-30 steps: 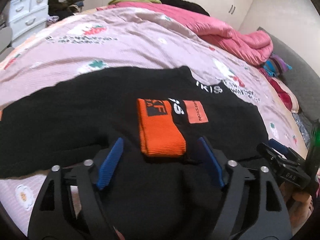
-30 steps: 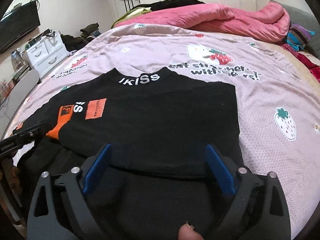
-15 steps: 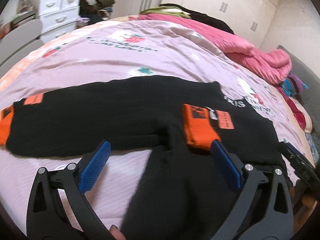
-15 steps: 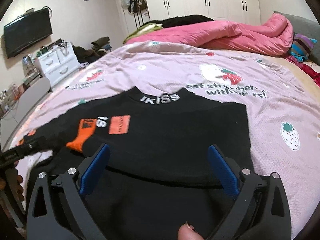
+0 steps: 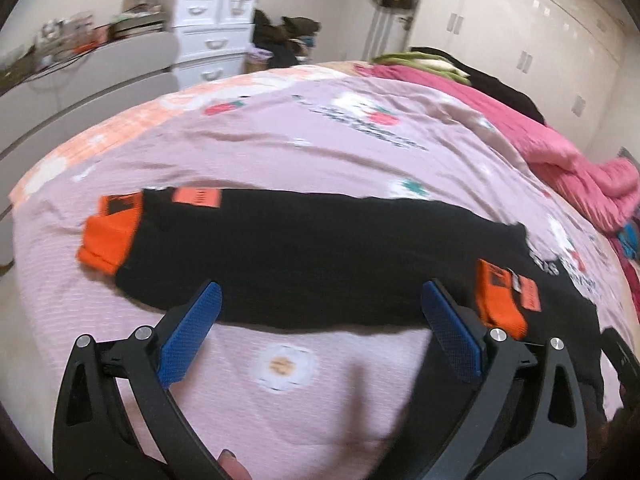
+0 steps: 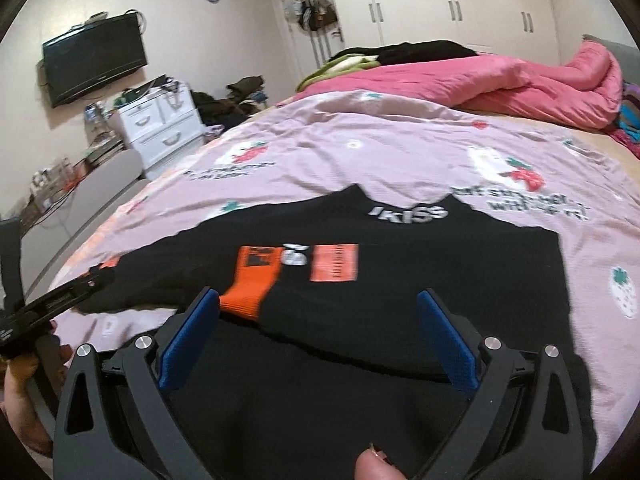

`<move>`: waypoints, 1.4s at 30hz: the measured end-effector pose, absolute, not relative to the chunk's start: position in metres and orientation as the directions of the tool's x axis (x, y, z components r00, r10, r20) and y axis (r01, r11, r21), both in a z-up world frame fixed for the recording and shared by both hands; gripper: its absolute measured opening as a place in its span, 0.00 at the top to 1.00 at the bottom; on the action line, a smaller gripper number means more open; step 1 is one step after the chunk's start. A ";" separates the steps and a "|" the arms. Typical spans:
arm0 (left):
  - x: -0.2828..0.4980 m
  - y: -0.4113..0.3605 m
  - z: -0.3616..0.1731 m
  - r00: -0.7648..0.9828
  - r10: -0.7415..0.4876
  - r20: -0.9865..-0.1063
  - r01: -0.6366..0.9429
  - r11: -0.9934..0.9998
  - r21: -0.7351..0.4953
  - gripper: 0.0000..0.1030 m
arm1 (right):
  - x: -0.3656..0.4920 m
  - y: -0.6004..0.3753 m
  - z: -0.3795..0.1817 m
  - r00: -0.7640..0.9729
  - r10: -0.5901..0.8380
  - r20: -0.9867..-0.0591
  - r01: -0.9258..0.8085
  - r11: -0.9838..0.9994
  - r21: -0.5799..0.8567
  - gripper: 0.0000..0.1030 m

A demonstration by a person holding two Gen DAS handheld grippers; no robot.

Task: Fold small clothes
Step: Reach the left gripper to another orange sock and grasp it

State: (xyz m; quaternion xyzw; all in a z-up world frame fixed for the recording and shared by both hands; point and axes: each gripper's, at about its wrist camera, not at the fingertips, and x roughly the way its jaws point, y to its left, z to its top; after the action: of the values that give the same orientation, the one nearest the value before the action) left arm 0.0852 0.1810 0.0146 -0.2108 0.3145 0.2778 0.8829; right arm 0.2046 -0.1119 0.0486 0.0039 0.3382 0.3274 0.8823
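Note:
A black sweater (image 6: 400, 280) lies flat on the pink strawberry-print bedsheet (image 5: 320, 152). One sleeve is folded across the body, and its orange cuff (image 6: 250, 284) rests on the chest below the lettered collar (image 6: 408, 212). The other sleeve (image 5: 300, 256) stretches out sideways and ends in an orange cuff (image 5: 108, 236). My left gripper (image 5: 320, 288) hovers open over that outstretched sleeve, with nothing between its blue pads (image 5: 192, 332). My right gripper (image 6: 318, 296) stands open above the sweater's lower body, also with nothing in it. The left gripper (image 6: 60, 300) shows at that view's left edge.
A bunched pink quilt (image 6: 500, 84) and a pile of clothes (image 6: 360, 60) lie at the far end of the bed. Beyond the bed's left edge stand a white drawer unit (image 5: 212, 40) and a grey bench (image 5: 80, 80). A TV (image 6: 94, 60) hangs on the wall.
My left gripper swung left, away from the folded cuff and over to the outstretched sleeve, and its jaws widened. My right gripper drew back and rose a little, still open.

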 end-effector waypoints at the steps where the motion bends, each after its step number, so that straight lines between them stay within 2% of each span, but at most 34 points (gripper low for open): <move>1: 0.083 0.186 0.014 0.643 0.367 -0.673 -0.635 0.746 -0.200 0.09 | 0.202 -0.106 0.049 0.550 0.586 -0.594 -0.587 0.778 0.224 0.05; 12: 0.055 0.231 0.010 0.570 0.445 -0.691 -0.755 0.615 -0.227 0.09 | 0.166 -0.044 0.058 0.472 0.644 -0.601 -0.720 0.676 0.158 0.05; 17: 0.046 0.249 0.001 0.547 0.441 -0.711 -0.787 0.561 -0.257 0.09 | 0.152 -0.027 0.065 0.448 0.662 -0.601 -0.771 0.627 0.115 0.05; 24: 0.043 0.280 -0.025 0.518 0.413 -0.749 -0.821 0.485 -0.300 0.09 | 0.147 -0.023 0.061 0.400 0.685 -0.610 -0.784 0.600 0.159 0.04; 29: 0.040 0.297 -0.027 0.574 0.419 -0.704 -0.802 0.462 -0.379 0.09 | 0.150 -0.024 0.054 0.395 0.682 -0.615 -0.770 0.611 0.183 0.04; 30: 0.040 0.299 -0.026 0.581 0.421 -0.696 -0.799 0.458 -0.390 0.12 | 0.152 -0.024 0.053 0.395 0.682 -0.616 -0.765 0.615 0.190 0.04; 32: 0.039 0.301 -0.023 0.591 0.433 -0.681 -0.795 0.455 -0.402 0.33 | 0.155 -0.026 0.050 0.392 0.682 -0.618 -0.754 0.623 0.210 0.04; 33: 0.039 0.302 -0.022 0.597 0.436 -0.673 -0.792 0.454 -0.409 0.60 | 0.157 -0.028 0.050 0.392 0.682 -0.618 -0.749 0.626 0.215 0.04; 34: 0.036 0.303 -0.022 0.606 0.429 -0.670 -0.787 0.447 -0.425 0.80 | 0.158 -0.030 0.049 0.395 0.681 -0.617 -0.743 0.632 0.221 0.04; 37: 0.031 0.309 -0.022 0.633 0.415 -0.654 -0.768 0.442 -0.464 0.93 | 0.162 -0.035 0.049 0.397 0.686 -0.610 -0.728 0.640 0.245 0.04; 42: 0.023 0.299 0.000 0.710 0.412 -0.571 -0.701 0.494 -0.514 0.93 | 0.167 -0.046 0.052 0.398 0.696 -0.597 -0.704 0.649 0.287 0.04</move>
State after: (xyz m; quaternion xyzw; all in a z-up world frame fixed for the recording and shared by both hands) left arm 0.0226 0.2989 -0.0002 -0.3795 0.1902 0.3301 0.8431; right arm 0.1674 -0.0457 0.0519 -0.0059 0.3542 0.4187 0.8361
